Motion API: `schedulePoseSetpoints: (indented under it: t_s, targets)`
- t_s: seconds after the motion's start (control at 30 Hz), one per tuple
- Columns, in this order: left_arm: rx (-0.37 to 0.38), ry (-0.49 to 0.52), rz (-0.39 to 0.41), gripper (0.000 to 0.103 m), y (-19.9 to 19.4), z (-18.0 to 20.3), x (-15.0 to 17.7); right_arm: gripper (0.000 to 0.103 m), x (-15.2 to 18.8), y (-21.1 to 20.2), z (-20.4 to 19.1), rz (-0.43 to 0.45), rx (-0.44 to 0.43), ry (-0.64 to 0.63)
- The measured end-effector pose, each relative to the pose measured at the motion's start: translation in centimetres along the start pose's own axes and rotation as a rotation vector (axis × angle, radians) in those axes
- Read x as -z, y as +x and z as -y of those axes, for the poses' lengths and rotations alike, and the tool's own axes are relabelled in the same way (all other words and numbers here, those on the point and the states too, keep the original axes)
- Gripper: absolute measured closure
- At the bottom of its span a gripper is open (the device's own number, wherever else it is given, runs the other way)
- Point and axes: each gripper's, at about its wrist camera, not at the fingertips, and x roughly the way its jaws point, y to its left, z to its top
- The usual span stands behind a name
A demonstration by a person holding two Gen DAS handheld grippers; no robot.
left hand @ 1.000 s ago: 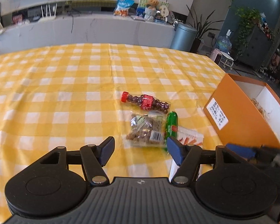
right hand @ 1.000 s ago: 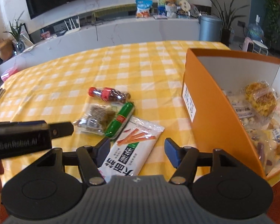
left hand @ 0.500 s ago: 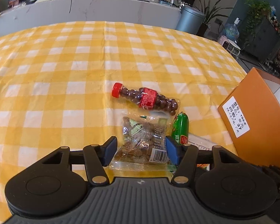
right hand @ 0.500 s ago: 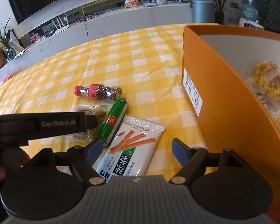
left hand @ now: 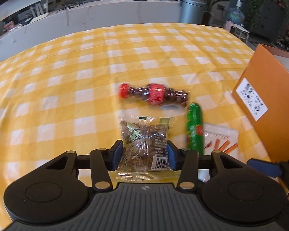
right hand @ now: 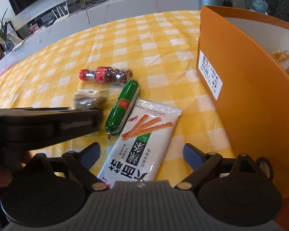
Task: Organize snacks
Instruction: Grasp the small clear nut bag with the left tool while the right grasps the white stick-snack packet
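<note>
The left gripper [left hand: 145,155] has just been closing its fingers [left hand: 116,155] around a clear packet of brown snacks [left hand: 144,140], and the blue pads now press the packet's two sides, so it is grasped. The packet lies at the middle of the left wrist view, its barcode end toward the camera. At twelve o'clock from it, a small bottle with a red cap [left hand: 154,95] lies on its side on the yellow checked counter [left hand: 67,67], blurred. At three o'clock from the packet lies a green sausage stick [left hand: 194,127], and just beyond that a white packet printed with orange sticks [left hand: 219,138]. An orange box [left hand: 269,104] with a white label stands at the three o'clock edge of the counter.

The right gripper [right hand: 140,154] has just been opening; its fingers [right hand: 90,151] stand wide and released, one on each side of the white packet's near end, neither touching it. In the right wrist view the left gripper's dark body crosses at nine o'clock, a hand [right hand: 0,175] behind it, with the clear packet showing blurred past its tip. The green stick lies at eleven o'clock from the white packet and overlaps its edge; the bottle lies beyond, at twelve o'clock. Wrapped snacks show inside the box at three o'clock.
</note>
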Motion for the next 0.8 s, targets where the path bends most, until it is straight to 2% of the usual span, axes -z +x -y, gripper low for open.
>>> schedulePoseSetpoints:
  t_s: [0.17, 0.3, 0.4, 0.57, 0.8]
  targets:
    - [-0.006, -0.022, -0.014, 0.05, -1.3, -1.7, 1.5, 0.009, 0.1, 0.6, -0.9, 0.006, 0.03, -0.04]
    - [-0.007, -0.053, -0.018, 0.049, -1.7, -2.5, 2.1, 0.011, 0.6, 1.0, -2.1, 0.006, 0.082, -0.128]
    - [-0.003, -0.065, -0.01, 0.046, -1.7, -2.7, 2.3, 0.017, 0.8, 0.8, -2.0, 0.022, 0.08, -0.147]
    - [-0.007, -0.052, 0.0, 0.044, -1.7, -2.6, 2.4, 0.038, 1.0, 0.1, -1.4, 0.041, 0.054, -0.186]
    - [-0.004, -0.06, 0.007, 0.048, -1.9, -2.5, 2.6, 0.048, 1.0, -0.5, -0.1, 0.045, 0.003, -0.188]
